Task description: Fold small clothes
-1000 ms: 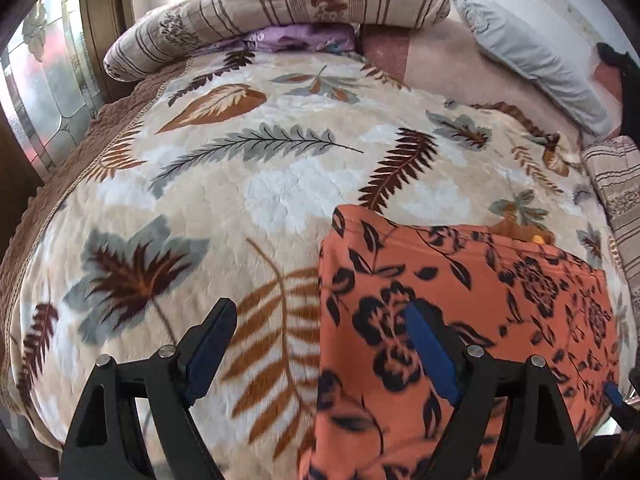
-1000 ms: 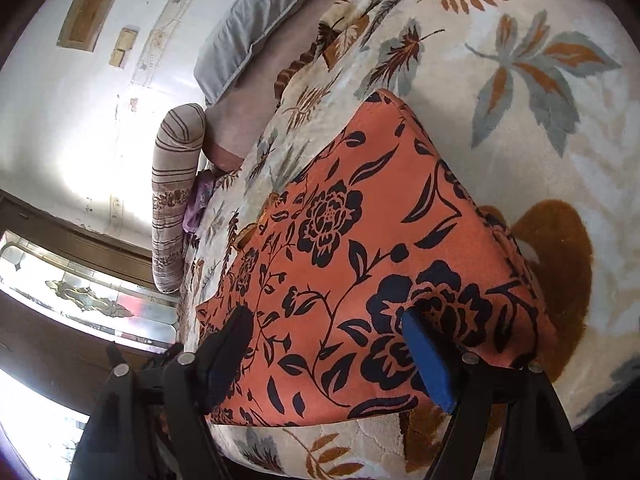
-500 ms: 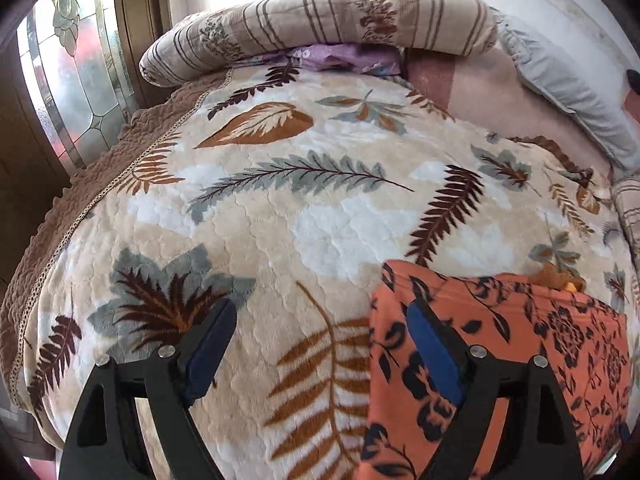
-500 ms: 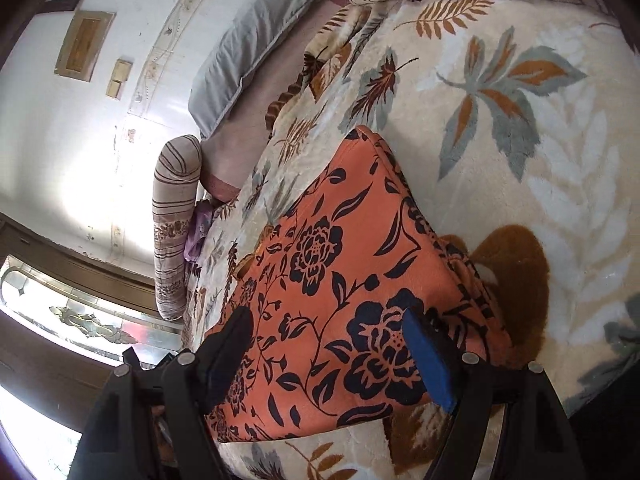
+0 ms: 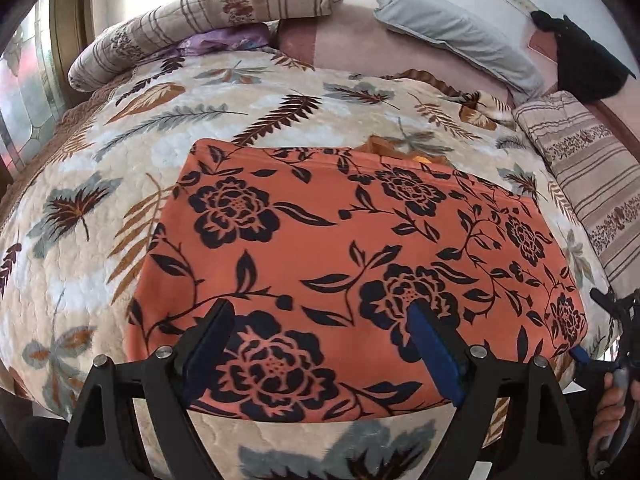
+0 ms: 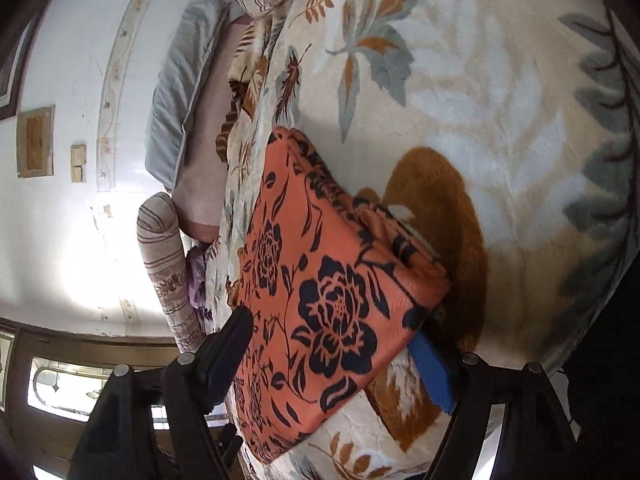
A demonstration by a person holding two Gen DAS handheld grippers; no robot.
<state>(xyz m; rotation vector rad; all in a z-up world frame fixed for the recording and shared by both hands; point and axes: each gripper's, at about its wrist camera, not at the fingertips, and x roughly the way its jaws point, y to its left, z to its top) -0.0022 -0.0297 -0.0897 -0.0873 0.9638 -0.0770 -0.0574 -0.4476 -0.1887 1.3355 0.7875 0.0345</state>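
Over the orange garment (image 5: 352, 248) — left tool (image 5: 320, 344) tilted down, right tool (image 6: 332, 356) rolled, both wide.

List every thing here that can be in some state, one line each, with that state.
Orange floral garment: lying flat on the bed, already folded, layered edge visible in the right wrist view.
Leaf-print blanket: spread over the bed, under the garment.
Left gripper: open, over the garment's near edge.
Right gripper: open, jaws either side of the garment's corner, not pressing.
Striped bolster: lying at the bed's far edge.
Grey pillow: leaning against the wall.
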